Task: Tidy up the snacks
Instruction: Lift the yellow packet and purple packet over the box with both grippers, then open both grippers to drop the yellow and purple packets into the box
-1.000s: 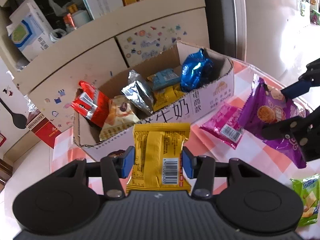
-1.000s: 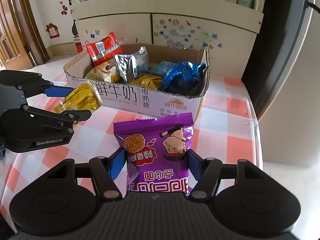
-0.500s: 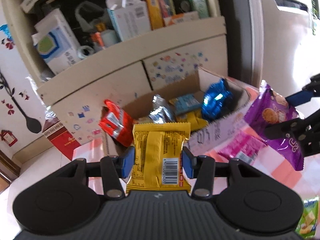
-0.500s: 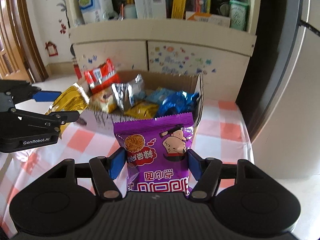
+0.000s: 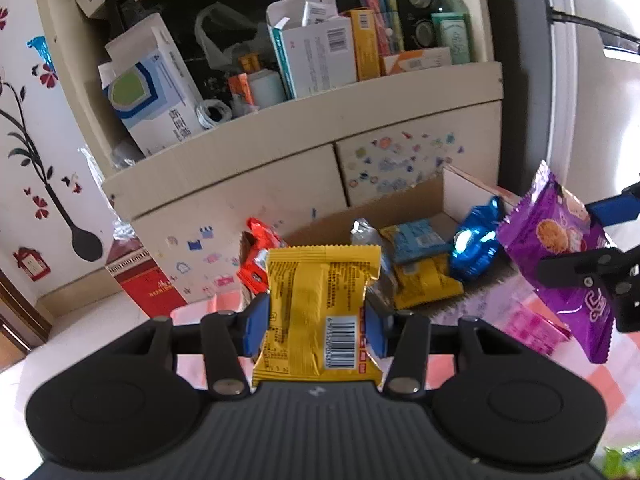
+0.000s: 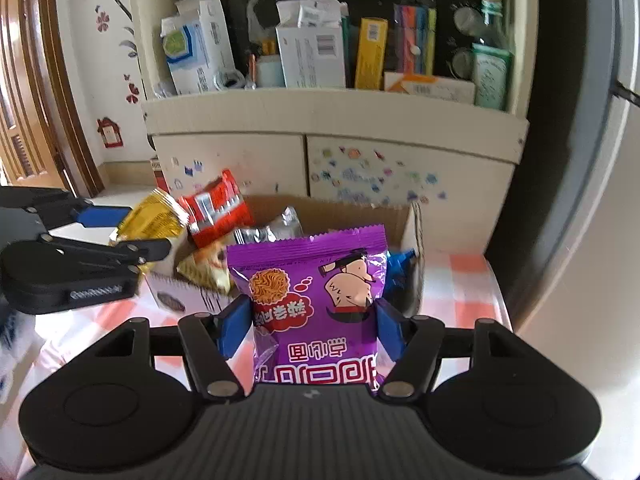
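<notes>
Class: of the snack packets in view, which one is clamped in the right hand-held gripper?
The purple packet, printed with a noodle picture; the yellow packet sits in the left hand-held gripper.

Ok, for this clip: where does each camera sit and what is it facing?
Left wrist: on the left tongs, facing the cardboard box and shelf; its own fingers clamp a yellow packet.
Right wrist: on the right tongs, facing the same box; fingers clamp a purple packet.
Shared: box, shelf, each other's tongs.
</notes>
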A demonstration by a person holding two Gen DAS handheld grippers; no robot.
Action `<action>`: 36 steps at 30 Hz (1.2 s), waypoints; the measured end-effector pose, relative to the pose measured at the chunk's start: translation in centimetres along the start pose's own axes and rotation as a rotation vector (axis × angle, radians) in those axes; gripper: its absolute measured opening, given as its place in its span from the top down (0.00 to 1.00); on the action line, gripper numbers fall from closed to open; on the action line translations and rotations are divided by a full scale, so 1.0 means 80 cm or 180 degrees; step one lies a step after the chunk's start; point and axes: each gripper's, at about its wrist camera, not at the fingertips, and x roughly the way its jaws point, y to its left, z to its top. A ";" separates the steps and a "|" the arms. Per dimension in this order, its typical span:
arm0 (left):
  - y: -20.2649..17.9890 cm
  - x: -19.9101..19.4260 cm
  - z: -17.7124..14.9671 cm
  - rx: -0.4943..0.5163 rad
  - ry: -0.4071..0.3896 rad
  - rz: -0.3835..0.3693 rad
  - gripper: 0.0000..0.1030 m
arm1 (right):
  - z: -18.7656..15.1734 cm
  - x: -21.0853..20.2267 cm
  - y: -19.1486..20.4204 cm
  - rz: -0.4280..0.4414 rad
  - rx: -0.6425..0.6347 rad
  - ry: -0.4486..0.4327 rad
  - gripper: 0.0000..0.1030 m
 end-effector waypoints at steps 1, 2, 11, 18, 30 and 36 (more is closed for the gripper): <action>0.002 0.004 0.002 -0.0011 0.0002 0.0015 0.53 | 0.005 0.004 0.001 0.0010 -0.0006 -0.0032 0.30; 0.004 0.009 0.005 -0.0037 0.0007 0.0029 0.53 | 0.009 0.007 0.002 0.0011 -0.0002 -0.0051 0.30; 0.018 0.052 0.029 -0.0190 0.0012 0.0126 0.53 | 0.045 0.053 0.000 -0.0064 0.0162 -0.0191 0.30; 0.018 0.085 0.038 -0.0267 0.0049 0.0086 0.52 | 0.054 0.087 -0.001 -0.0118 0.0208 -0.0186 0.30; 0.011 0.060 0.043 -0.0263 -0.0006 0.0169 0.27 | 0.057 0.072 -0.010 -0.0203 0.0222 -0.0361 0.15; 0.002 0.043 0.025 -0.0179 0.0096 0.0079 0.27 | 0.048 0.059 -0.009 -0.0140 0.0068 -0.0229 0.15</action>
